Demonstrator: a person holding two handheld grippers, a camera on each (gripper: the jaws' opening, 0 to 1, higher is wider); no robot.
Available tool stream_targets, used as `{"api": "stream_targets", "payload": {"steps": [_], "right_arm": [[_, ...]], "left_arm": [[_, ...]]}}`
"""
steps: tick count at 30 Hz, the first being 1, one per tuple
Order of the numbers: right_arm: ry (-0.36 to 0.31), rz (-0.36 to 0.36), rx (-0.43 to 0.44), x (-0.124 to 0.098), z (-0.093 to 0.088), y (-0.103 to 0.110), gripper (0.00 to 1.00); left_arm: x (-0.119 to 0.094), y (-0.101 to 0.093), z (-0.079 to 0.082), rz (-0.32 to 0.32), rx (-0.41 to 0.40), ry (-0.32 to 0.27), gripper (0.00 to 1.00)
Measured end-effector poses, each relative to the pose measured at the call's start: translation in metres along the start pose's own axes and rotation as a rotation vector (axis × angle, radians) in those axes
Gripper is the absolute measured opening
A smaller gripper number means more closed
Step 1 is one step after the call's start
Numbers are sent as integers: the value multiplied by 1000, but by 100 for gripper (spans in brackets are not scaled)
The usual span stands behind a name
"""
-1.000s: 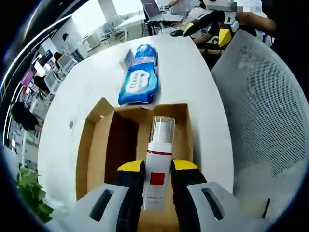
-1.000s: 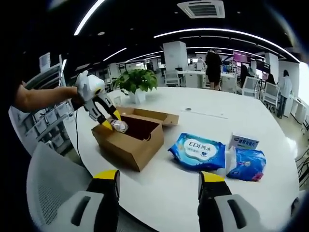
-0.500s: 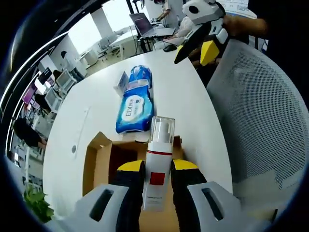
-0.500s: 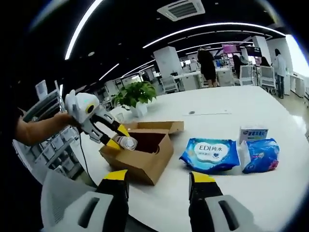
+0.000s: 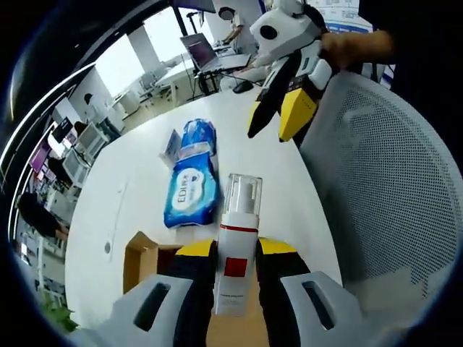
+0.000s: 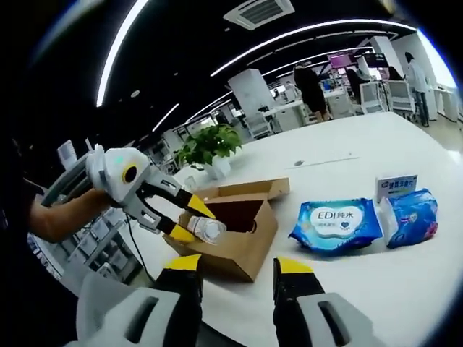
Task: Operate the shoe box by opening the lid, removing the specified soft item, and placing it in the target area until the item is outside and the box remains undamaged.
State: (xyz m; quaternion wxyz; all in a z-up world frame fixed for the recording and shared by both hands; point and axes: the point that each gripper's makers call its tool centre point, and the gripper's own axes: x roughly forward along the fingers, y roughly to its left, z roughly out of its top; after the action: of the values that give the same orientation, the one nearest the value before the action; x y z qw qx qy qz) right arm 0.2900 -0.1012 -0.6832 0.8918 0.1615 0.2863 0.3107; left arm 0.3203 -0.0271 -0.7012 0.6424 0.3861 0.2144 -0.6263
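White pump bottle with red label and clear cap [image 5: 237,249], clamped in left gripper [image 5: 236,249], now raised higher above open brown cardboard box [image 6: 239,235]. Right gripper [image 6: 239,266] empty, jaws narrower than before.

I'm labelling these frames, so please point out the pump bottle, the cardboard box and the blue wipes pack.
pump bottle [image 5: 235,264]: left gripper view, on its white label.
cardboard box [image 6: 242,254]: right gripper view, on its front wall.
blue wipes pack [image 6: 336,224]: right gripper view, on its printed top face.
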Motion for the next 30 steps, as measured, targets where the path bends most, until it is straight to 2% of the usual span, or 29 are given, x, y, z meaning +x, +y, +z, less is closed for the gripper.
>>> {"api": "stream_targets", "payload": {"steps": [12,20,24,30], "right_arm": [[3,69,39,13,1,18,33],[-6,91,74,16,3,22,28],[-12,100,99,17,4,23,26],[-27,102,132,17,5,23,22]], "left_arm": [[10,-10,24,5,51,-69,20],[12,-16,40,20,101,-129,20],[14,-17,44,32,141,-148,21],[16,-16,46,52,152,-172,21]]}}
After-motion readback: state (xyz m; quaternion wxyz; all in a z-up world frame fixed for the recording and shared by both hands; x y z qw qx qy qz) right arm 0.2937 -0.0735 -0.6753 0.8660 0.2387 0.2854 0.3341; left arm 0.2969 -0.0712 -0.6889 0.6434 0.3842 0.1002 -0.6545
